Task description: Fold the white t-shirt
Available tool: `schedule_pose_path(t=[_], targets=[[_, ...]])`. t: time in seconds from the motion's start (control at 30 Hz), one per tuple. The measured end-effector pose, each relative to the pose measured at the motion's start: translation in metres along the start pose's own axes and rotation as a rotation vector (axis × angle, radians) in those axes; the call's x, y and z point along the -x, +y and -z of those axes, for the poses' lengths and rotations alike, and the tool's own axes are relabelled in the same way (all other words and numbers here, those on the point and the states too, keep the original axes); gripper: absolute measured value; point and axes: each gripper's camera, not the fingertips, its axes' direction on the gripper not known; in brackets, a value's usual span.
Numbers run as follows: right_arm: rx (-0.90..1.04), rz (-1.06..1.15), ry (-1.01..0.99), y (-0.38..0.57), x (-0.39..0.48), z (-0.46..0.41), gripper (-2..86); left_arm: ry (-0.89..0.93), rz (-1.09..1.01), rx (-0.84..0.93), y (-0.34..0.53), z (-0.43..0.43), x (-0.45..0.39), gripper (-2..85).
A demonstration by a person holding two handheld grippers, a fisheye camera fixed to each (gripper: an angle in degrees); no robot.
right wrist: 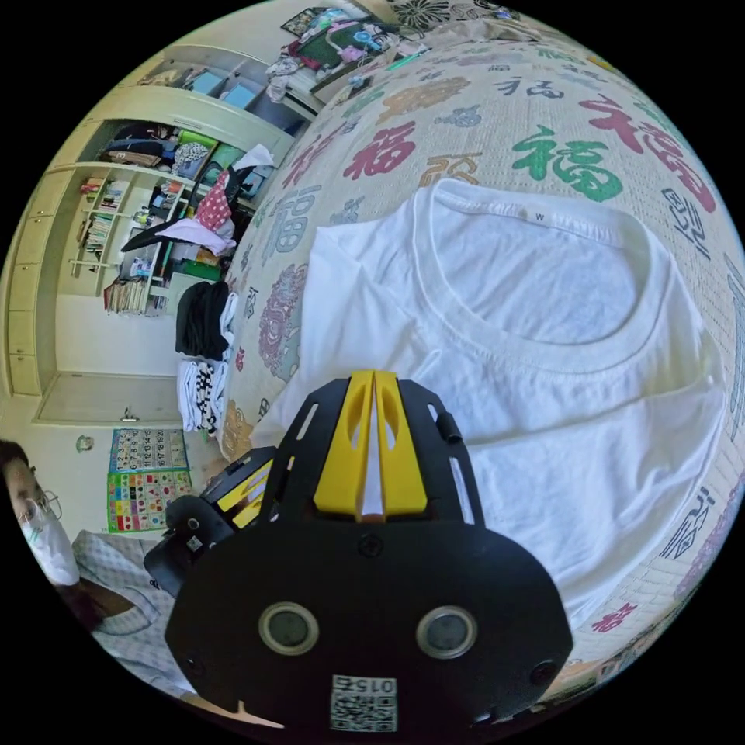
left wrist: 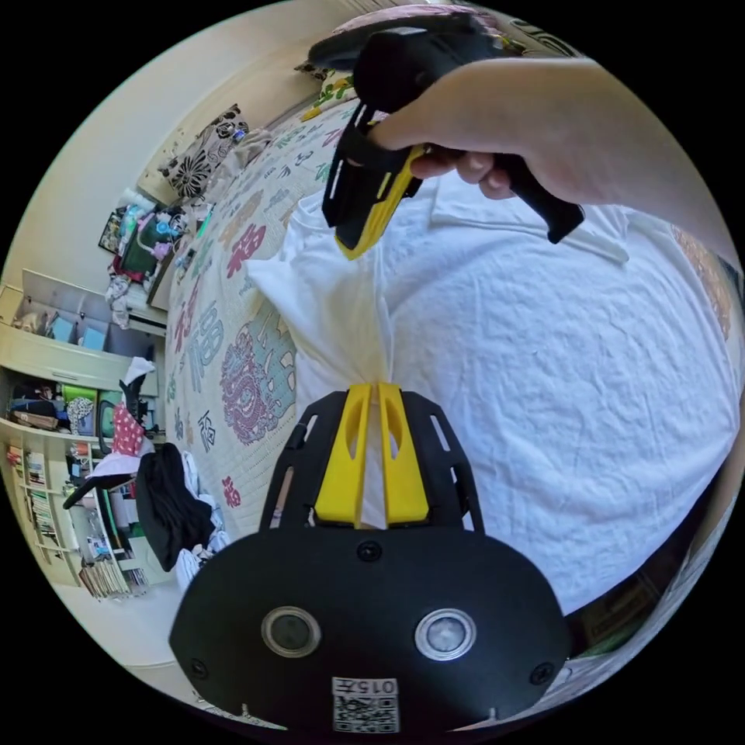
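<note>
White t-shirt (right wrist: 543, 372) lies spread on the patterned bed cover (right wrist: 497, 116), neckline up; it looks light, soft and limp, so it should sag unless lifted by an edge; the left claw (left wrist: 378, 388) is clenched on a raised ridge of cloth; the right claw (right wrist: 374, 380) seems likewise clamped on fabric near the sleeve side, though its tips are partly hidden.

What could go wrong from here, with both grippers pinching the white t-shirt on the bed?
1. The left gripper holds only a thin bunched ridge of the white t-shirt; it could slip out mid-fold.
2. The right gripper also pinches little cloth, so uneven pulling may skew the fold.
3. The collar side lies flat on the bedspread; dragging could wrinkle it.
</note>
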Motion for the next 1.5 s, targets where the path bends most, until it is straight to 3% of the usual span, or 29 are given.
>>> schedule_pose_path(t=[0.17, 0.33, 0.4, 0.5, 0.67, 0.8, 0.93, 1.0, 1.5], targets=[[0.070, -0.074, -0.046, 0.011, -0.010, -0.002, -0.3, -0.005, 0.001, -0.039, 0.007, 0.005, 0.001, 0.0], [-0.048, 0.038, -0.031, 0.037, -0.007, 0.056, 1.1, 0.232, 0.212, -0.213, 0.035, 0.019, 0.080, 0.7], [-0.117, 0.083, 0.040, 0.047, -0.010, 0.089, 3.0, 0.353, 0.306, -0.380, 0.043, 0.023, 0.139, 1.9], [-0.205, 0.069, 0.199, 0.056, -0.022, 0.131, 7.1, 0.542, 0.326, -0.414, 0.018, 0.005, 0.200, 7.2], [-0.183, -0.010, 0.319, 0.046, -0.048, 0.155, 12.0, 0.518, 0.275, -0.360, -0.050, -0.028, 0.232, 10.0], [-0.104, -0.038, 0.243, 0.040, -0.065, 0.146, 12.4, 0.621, 0.173, -0.212, -0.105, -0.059, 0.227, 8.8], [-0.029, -0.033, 0.254, 0.048, -0.067, 0.136, 2.3, 0.612, 0.110, -0.090, -0.119, -0.074, 0.221, 3.9], [0.028, 0.003, 0.205, 0.054, -0.065, 0.134, 1.3, 0.617, 0.048, -0.062, -0.118, -0.068, 0.224, 1.6], [-0.286, -0.012, 0.246, 0.113, 0.001, 0.251, -0.1, 0.565, 0.242, -0.337, -0.069, 0.041, 0.306, 0.0]])
